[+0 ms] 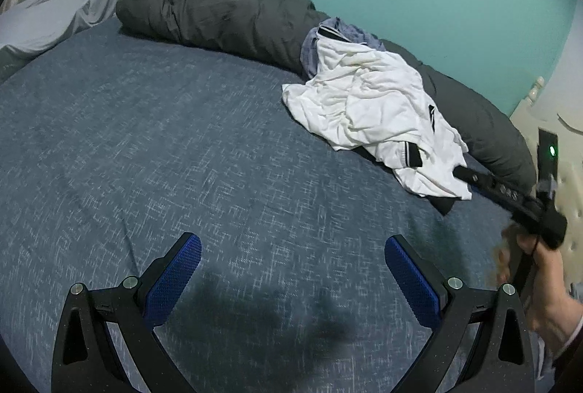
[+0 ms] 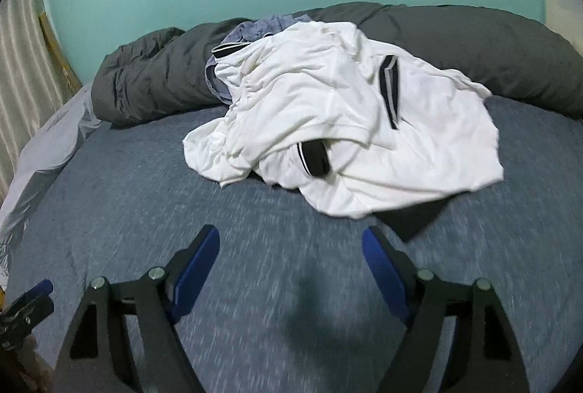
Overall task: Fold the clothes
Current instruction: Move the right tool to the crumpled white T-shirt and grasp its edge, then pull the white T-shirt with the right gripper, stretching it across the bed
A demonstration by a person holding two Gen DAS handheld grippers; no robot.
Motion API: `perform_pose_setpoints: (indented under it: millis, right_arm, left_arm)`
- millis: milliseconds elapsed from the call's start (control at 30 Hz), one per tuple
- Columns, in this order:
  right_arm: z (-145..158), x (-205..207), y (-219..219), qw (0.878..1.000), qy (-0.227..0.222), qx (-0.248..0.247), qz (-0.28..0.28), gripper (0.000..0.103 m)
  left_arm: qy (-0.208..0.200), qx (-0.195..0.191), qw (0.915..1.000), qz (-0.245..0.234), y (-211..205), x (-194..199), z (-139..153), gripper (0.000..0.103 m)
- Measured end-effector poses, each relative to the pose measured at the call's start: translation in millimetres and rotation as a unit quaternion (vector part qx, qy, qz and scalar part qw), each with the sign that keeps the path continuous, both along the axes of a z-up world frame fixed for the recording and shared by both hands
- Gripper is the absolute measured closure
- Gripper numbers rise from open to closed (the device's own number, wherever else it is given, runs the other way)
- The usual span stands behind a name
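While the left wrist view is looking across the blue bedsheet (image 1: 145,145), the left gripper (image 1: 293,278) is hovering with jaws spread wide and empty; the white shirt (image 1: 371,109) is lying crumpled against the grey duvet (image 1: 218,14). In the right wrist view, the right gripper (image 2: 291,262) is hanging agape, holding nothing, near the shirt (image 2: 346,123) on the sheet.
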State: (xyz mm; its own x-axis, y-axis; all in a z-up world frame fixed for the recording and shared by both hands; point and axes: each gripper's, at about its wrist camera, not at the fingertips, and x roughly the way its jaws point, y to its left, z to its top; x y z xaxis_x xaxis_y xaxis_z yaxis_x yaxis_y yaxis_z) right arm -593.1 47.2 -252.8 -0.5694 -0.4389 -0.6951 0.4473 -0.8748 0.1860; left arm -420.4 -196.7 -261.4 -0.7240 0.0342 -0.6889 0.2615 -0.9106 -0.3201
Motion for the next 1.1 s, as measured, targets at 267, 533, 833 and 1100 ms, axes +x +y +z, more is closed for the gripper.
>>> perform_pose_setpoints:
  millis: [267, 533, 833, 1100]
  right_arm:
    - [-12, -62, -37, 1.000, -0.010, 0.027, -0.001, 0.022]
    - [-29, -113, -65, 0.999, -0.020, 0.042, -0.011, 0.027]
    - [-37, -126, -90, 0.997, 0.009, 0.077, 0.018, 0.096]
    - [-19, -96, -75, 0.997, 0.041, 0.051, 0.044, 0.100]
  left_arm:
    - [-0.004, 0.015, 0.9999, -0.006, -18, -26, -6, 0.000]
    - [-0.013, 0.023, 0.9996, -0.001, -36, -42, -17, 0.000]
    - [-0.018, 0.023, 0.9995, -0.014, -33, -34, -33, 0.000]
    - [-0.020, 0.023, 0.9994, -0.017, -24, -6, -31, 0.000]
